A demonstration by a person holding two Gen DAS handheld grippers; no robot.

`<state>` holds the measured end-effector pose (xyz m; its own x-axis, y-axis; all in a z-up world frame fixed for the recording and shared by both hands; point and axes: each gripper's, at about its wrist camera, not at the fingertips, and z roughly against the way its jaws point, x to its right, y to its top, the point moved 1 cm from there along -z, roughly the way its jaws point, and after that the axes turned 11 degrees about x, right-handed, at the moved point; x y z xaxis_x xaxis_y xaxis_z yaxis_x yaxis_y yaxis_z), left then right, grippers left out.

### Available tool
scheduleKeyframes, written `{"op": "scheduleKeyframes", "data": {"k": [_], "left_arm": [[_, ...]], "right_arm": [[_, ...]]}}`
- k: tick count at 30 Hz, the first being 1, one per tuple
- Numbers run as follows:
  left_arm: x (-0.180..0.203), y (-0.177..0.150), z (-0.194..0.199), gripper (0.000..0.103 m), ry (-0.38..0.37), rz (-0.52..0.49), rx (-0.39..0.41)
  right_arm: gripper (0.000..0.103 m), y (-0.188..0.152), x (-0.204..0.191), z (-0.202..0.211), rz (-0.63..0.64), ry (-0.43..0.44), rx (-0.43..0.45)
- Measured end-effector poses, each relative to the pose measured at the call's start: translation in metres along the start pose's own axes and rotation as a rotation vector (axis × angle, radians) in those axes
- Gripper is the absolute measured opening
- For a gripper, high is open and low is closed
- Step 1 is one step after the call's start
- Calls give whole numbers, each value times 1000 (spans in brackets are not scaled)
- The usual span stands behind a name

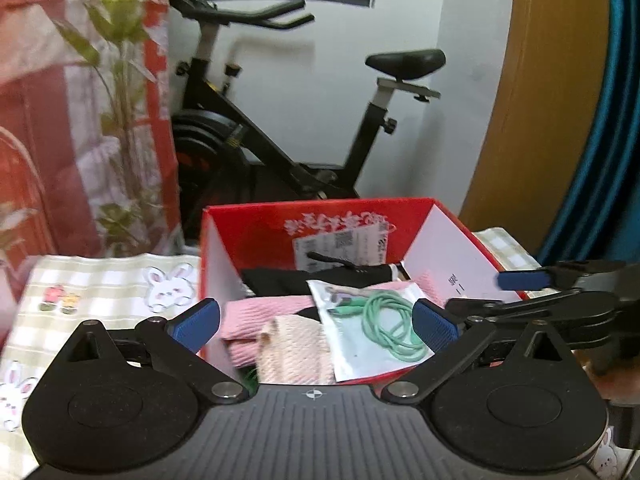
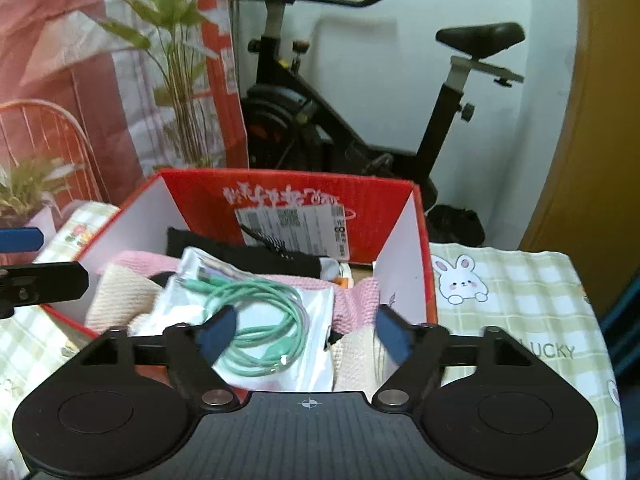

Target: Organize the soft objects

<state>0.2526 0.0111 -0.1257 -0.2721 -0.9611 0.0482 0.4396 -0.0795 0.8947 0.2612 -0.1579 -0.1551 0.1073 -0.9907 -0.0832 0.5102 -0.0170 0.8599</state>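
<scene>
While both the left gripper (image 1: 316, 322) and right gripper (image 2: 308, 334) stand apart and empty, we see the cable bag (image 2: 256, 316) lying in the red box (image 2: 292, 192) at 12 o'clock.

You are seeing the pink cloth (image 2: 356, 300) hiding under the bag (image 2: 256, 320); the box label (image 2: 296, 224) is looking too blurry.

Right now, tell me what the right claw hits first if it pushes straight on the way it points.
Probably the clear bag with the green cable, lying on top of the cloths in the red box. The right claw is open and empty, aimed down into the box; depth is unclear, so the beige cloth might come first.
</scene>
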Motion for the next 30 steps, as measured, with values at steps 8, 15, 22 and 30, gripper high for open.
{"op": "scheduleKeyframes", "data": {"k": [8, 15, 22, 30], "left_arm": [[4, 10, 56, 103, 68, -3, 99], [21, 15, 116, 103, 72, -79, 222], [44, 22, 168, 103, 88, -152, 291], [55, 22, 215, 103, 111, -54, 313]], "right_arm": [[103, 14, -21, 63, 27, -5, 109], [103, 22, -30, 123, -14, -67, 199], [103, 28, -40, 182, -20, -68, 265], [103, 21, -54, 259, 20, -58, 340]]}}
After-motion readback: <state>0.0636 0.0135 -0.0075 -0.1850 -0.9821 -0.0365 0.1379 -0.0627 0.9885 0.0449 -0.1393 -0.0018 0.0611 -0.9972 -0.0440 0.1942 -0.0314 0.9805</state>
